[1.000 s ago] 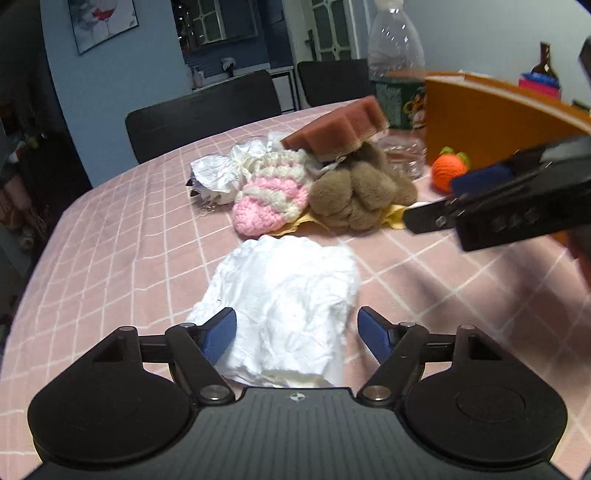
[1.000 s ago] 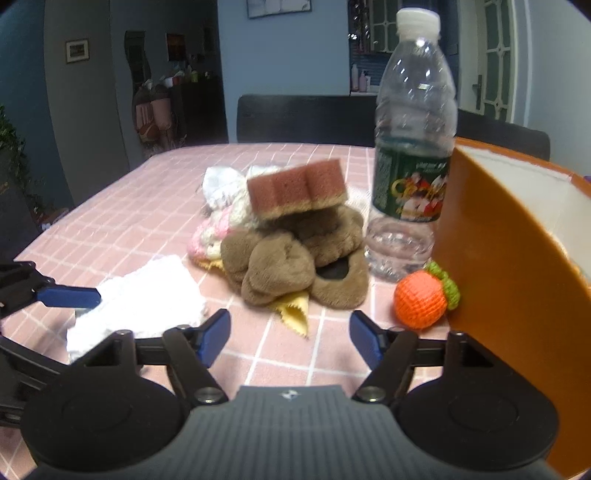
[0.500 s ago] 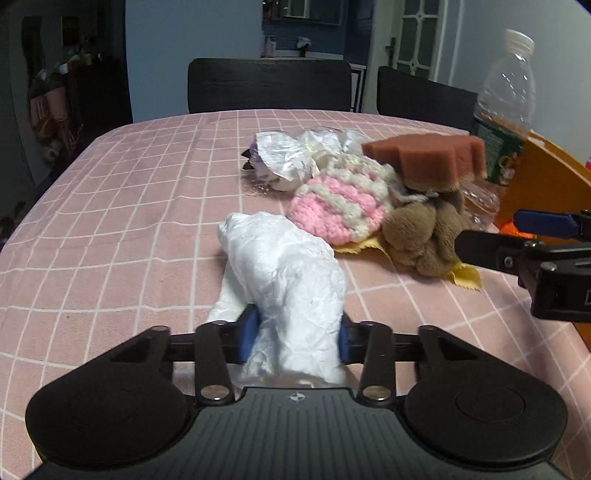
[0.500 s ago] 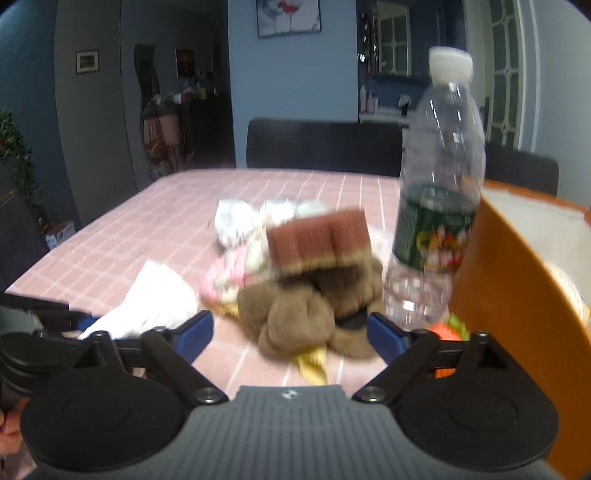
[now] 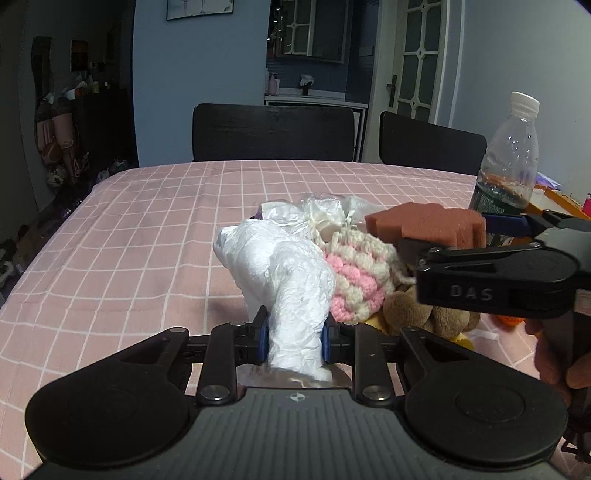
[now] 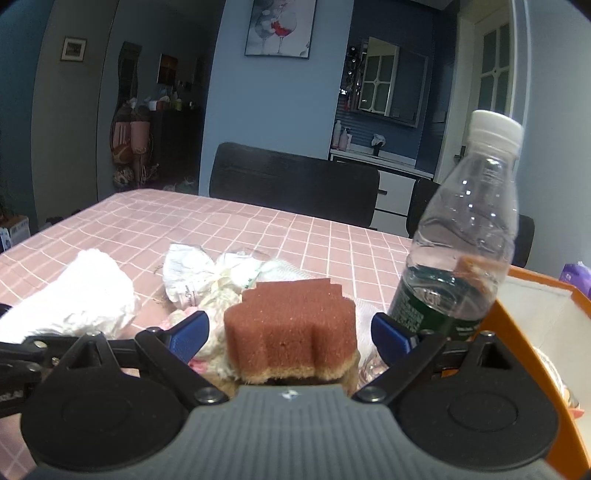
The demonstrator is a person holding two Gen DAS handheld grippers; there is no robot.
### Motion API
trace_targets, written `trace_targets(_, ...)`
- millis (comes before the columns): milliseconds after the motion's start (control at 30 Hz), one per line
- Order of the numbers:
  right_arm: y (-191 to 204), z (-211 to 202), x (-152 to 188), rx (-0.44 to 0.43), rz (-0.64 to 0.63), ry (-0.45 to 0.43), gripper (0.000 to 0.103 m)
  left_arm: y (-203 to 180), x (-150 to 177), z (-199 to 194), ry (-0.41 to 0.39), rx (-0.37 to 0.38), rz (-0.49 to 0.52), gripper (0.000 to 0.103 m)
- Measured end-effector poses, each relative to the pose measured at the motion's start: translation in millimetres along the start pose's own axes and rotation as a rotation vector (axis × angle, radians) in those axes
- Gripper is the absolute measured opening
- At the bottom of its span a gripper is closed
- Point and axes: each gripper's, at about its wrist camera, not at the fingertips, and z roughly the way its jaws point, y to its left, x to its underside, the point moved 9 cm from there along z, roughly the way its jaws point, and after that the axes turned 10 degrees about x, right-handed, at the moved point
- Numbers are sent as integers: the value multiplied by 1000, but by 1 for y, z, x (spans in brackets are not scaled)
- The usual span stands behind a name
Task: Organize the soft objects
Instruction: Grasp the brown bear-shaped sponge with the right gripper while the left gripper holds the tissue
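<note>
Since the earlier frame the left gripper (image 5: 294, 338) jaws have closed, clenching the crumpled white cloth (image 5: 284, 273); the right gripper (image 6: 291, 334) jaws, widened, straddle the brown scalloped sponge (image 6: 291, 325) untouched.

home dining room | checked tablecloth (image 5: 155, 236) | chairs (image 5: 273, 133) | wall picture (image 6: 280, 27)

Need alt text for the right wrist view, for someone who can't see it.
The right gripper is open, its blue-padded fingers on either side of a brown sponge without pressing it. Beside it on the pink checked tablecloth are a white cloth, a water bottle and an orange box.
</note>
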Motion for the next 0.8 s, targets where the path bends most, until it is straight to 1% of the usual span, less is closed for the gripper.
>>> trace_targets(33,0,2,-1,5,-6,2,92,-1,-2,0,-2,6,1,28)
trace_targets(100,3,5,-1,3,-22,10,83,-2,-4,1,-8,17,3,28)
trace_targets(133,3,6,-1,1,-31,16,75,-3,-5,2,-10,21,4,28)
trace_targets(267,3,2,-2,-5,-38,15,69,-6,-3,5,-1,32,4,28)
trace_targets(367,2,-10,-8,-9,-45,-17,68,-7,-3,1,-4,30,5,28)
trace_targets(533,-3,-41,-17,-44,-28,-58,67,-10,-5,-18,-41,24,1,28)
trace_targets(667,-11,-66,-19,-104,8,-45,66,-18,-9,-35,-71,35,13,28)
trace_targets(800,-23,-90,-17,-169,39,-9,66,-30,-14,-55,-99,55,44,28)
